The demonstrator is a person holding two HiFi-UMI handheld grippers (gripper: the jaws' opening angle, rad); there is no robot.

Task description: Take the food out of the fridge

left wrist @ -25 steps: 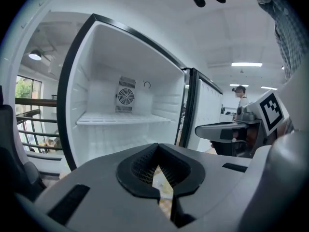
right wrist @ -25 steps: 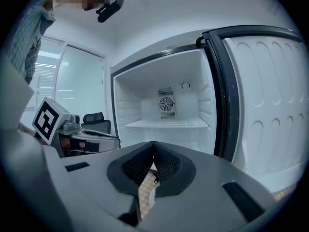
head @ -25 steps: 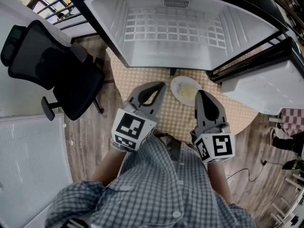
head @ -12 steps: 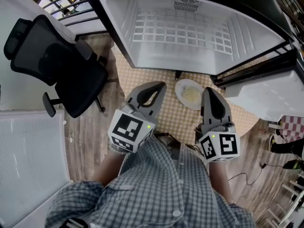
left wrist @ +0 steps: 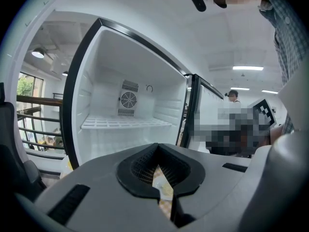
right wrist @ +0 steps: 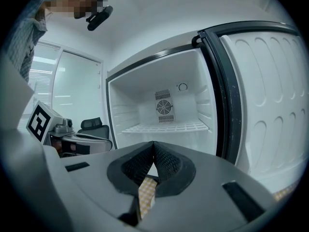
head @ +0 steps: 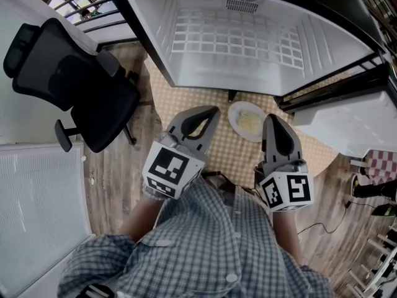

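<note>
The fridge point(head: 236, 42) stands open in front of me, with only a bare white wire shelf point(left wrist: 126, 123) inside. A white plate of pale yellow food point(head: 247, 121) sits on the round table with a checked cloth point(head: 229, 148), just below the fridge opening. My left gripper point(head: 213, 110) is shut and empty, its tip just left of the plate. My right gripper point(head: 273, 118) is shut and empty at the plate's right edge. Both gripper views look into the empty fridge point(right wrist: 166, 124) over closed jaws.
The fridge door point(head: 347, 126) hangs open at the right, close to my right gripper. A black office chair point(head: 68, 82) stands on the wooden floor at the left. A white ribbed panel point(head: 37, 210) lies at the lower left. My checked shirt fills the bottom.
Both grippers stay shut and keep their places over the table. Only the head view has shifted slightly.
</note>
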